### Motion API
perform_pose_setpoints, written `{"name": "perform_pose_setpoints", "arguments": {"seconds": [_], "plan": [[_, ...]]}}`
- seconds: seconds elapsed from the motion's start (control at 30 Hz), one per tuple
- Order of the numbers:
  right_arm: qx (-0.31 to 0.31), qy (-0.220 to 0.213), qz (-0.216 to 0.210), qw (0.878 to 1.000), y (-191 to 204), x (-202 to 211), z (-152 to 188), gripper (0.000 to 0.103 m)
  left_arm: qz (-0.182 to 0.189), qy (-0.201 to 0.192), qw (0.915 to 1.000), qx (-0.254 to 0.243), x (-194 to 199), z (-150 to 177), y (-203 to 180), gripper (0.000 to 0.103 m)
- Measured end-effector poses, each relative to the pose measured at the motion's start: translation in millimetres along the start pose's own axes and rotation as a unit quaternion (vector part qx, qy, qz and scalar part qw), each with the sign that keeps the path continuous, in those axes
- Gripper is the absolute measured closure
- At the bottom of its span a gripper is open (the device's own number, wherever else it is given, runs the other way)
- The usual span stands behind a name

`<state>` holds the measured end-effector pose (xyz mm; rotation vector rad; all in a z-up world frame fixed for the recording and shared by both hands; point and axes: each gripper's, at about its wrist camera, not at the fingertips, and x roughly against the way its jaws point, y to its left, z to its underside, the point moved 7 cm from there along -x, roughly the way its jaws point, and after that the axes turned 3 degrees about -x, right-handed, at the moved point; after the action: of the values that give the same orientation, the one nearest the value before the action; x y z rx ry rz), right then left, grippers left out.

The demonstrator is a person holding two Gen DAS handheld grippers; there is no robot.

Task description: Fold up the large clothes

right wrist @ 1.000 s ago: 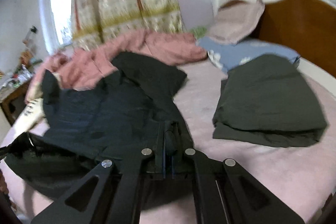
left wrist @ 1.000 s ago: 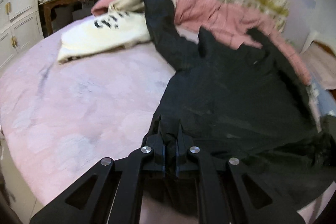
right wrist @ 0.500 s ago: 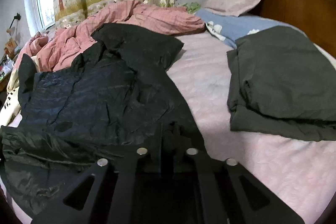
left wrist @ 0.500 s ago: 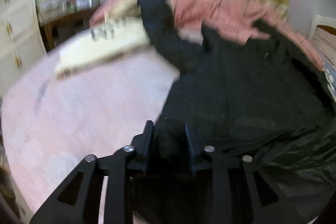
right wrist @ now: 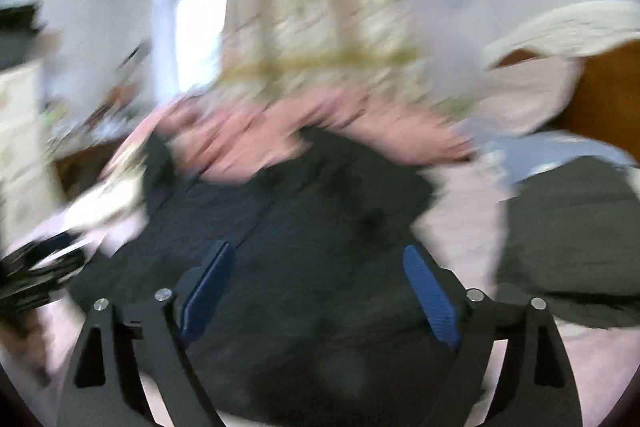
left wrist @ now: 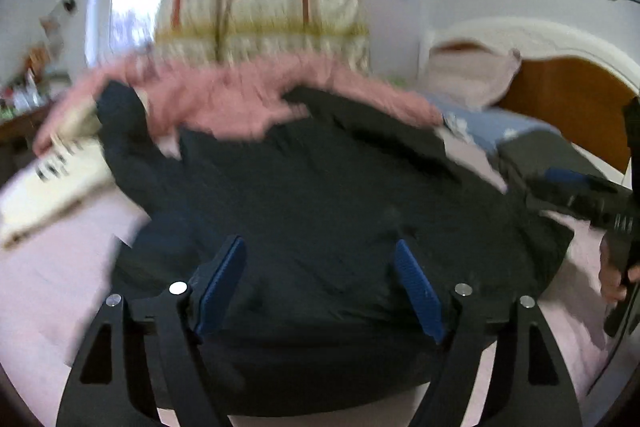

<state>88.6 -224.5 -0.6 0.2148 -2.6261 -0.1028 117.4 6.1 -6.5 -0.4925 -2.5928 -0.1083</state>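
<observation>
A large black jacket point(left wrist: 320, 195) lies spread on the pink bed point(left wrist: 60, 267), its lower hem folded up toward me. It also shows in the right wrist view point(right wrist: 304, 227). My left gripper point(left wrist: 320, 259) is open and empty above the jacket's near edge. My right gripper point(right wrist: 320, 267) is open and empty over the same jacket; it shows at the right edge of the left wrist view point(left wrist: 588, 195). Both views are blurred by motion.
A folded dark grey garment point(right wrist: 572, 227) lies on the bed to the right. A cream printed garment point(left wrist: 52, 179) lies at left. A pink quilt point(left wrist: 240, 95) is heaped behind the jacket. A wooden headboard point(left wrist: 568, 107) stands at far right.
Both grippers have opened and let go of the jacket's hem. Both have lifted and tilted up, so more of the room shows.
</observation>
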Motion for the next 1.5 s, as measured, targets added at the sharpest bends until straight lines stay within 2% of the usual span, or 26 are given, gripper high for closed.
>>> {"name": "perform_pose_setpoints", "arguments": {"seconds": [0.07, 0.1, 0.2, 0.3, 0.43, 0.5, 0.57, 0.7, 0.8, 0.87, 0.93, 1.03, 1.13, 1.17, 1.27, 1.4, 1.5], "plan": [[0.010, 0.037, 0.000, 0.999, 11, -19, 14, 0.014, 0.022, 0.023, 0.9992, 0.025, -19, 3, -7, 0.027], [0.015, 0.057, -0.006, 0.998, 19, -29, 23, 0.014, 0.021, 0.032, 0.9989, 0.026, -28, 5, -11, 0.027], [0.041, 0.091, -0.003, 0.995, 33, -47, 36, 0.014, -0.026, 0.054, 0.9982, 0.000, -45, 19, -17, 0.027], [0.038, 0.118, 0.034, 0.992, 26, -65, 45, 0.014, -0.053, 0.089, 0.9946, 0.011, -61, 27, -9, 0.027], [-0.040, 0.125, 0.042, 0.990, 0, -69, 46, 0.014, -0.103, 0.116, 0.9871, 0.039, -66, 39, 12, 0.025], [-0.066, 0.136, 0.067, 0.986, -19, -72, 49, 0.014, -0.123, 0.124, 0.9832, 0.053, -67, 42, 27, 0.025], [-0.084, 0.136, 0.082, 0.984, -34, -72, 51, 0.014, -0.133, 0.125, 0.9810, 0.066, -63, 44, 41, 0.024], [-0.130, 0.131, 0.115, 0.976, -71, -67, 50, 0.014, -0.192, 0.114, 0.9721, 0.073, -50, 46, 75, 0.024], [-0.170, 0.136, 0.102, 0.971, -92, -69, 56, 0.014, -0.234, 0.111, 0.9622, 0.085, -43, 47, 106, 0.023], [-0.168, 0.138, 0.102, 0.971, -96, -67, 56, 0.014, -0.242, 0.121, 0.9562, 0.112, -40, 52, 127, 0.023], [-0.142, 0.139, 0.138, 0.970, -96, -65, 56, 0.014, -0.235, 0.124, 0.9530, 0.146, -36, 57, 142, 0.018], [-0.148, 0.141, 0.139, 0.969, -100, -63, 58, 0.014, -0.241, 0.141, 0.9484, 0.150, -30, 68, 151, 0.010], [-0.156, 0.148, 0.155, 0.964, -111, -61, 62, 0.014, -0.246, 0.139, 0.9491, 0.140, -22, 74, 148, 0.010], [-0.161, 0.148, 0.147, 0.965, -113, -59, 64, 0.014, -0.245, 0.133, 0.9503, 0.138, -18, 74, 147, 0.010], [-0.163, 0.134, 0.138, 0.968, -117, -49, 63, 0.014, -0.224, 0.101, 0.9592, 0.139, -6, 70, 145, 0.012], [-0.139, 0.061, 0.127, 0.980, -104, -11, 48, 0.014, -0.193, 0.005, 0.9754, 0.106, 37, 48, 119, 0.011], [-0.078, 0.030, 0.087, 0.993, -65, 10, 43, 0.014, -0.155, -0.014, 0.9856, 0.067, 52, 46, 85, 0.010]]}}
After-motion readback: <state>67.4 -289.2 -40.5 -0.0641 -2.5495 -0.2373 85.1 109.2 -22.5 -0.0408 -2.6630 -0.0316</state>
